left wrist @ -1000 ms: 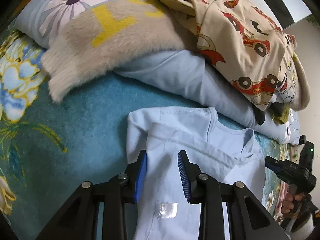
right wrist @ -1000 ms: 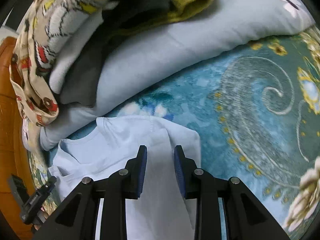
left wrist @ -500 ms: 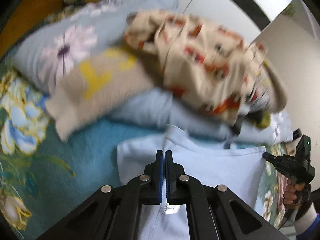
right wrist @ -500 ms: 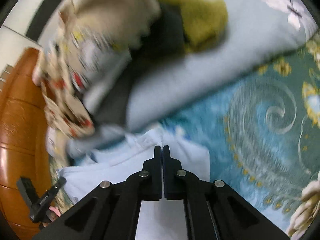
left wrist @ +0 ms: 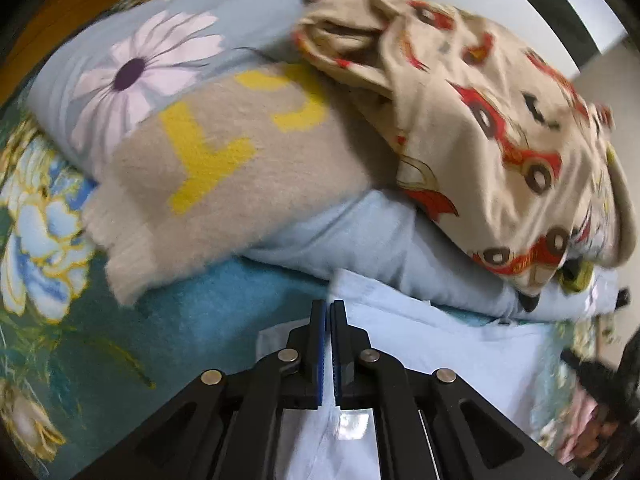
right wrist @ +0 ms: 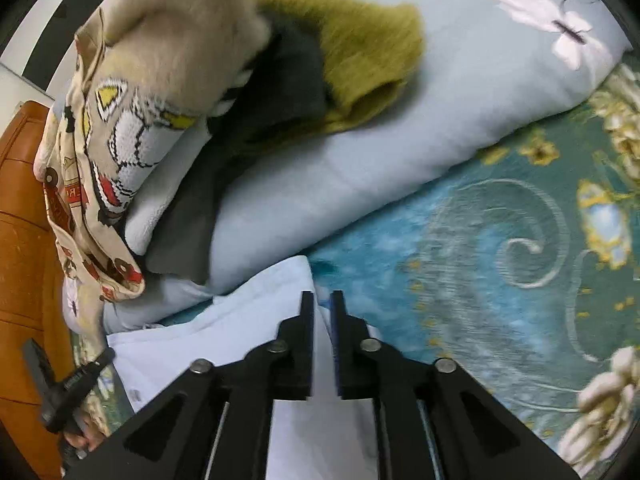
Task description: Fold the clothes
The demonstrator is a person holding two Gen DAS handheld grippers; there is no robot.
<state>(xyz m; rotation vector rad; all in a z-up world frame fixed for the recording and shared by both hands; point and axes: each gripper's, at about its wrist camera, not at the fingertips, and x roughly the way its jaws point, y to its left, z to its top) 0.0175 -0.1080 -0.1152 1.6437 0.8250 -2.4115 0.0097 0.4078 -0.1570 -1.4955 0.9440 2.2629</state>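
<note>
A light blue shirt (left wrist: pixel 460 344) lies on the teal floral bedspread (left wrist: pixel 200 304), its far edge near the pillow. My left gripper (left wrist: pixel 329 308) is shut on the shirt's fabric, which shows between the blue pads. In the right wrist view the same shirt (right wrist: pixel 248 320) runs under my right gripper (right wrist: pixel 322 300), whose jaws stand slightly apart around a fold of the shirt's corner. The left gripper appears at the lower left of the right wrist view (right wrist: pixel 68 384).
A pale blue pillow (left wrist: pixel 400 240) carries a heap of clothes: a beige fuzzy sweater with yellow letters (left wrist: pixel 240 168), a car-print garment (left wrist: pixel 500 140), an olive sweater (right wrist: pixel 360 56) and a dark garment (right wrist: pixel 288 80). An orange-brown headboard (right wrist: pixel 24 240) stands at left.
Both grippers went from open over the shirt to closed on it, then carried the fabric toward the pillow. The right jaws have parted slightly since half a second ago.
</note>
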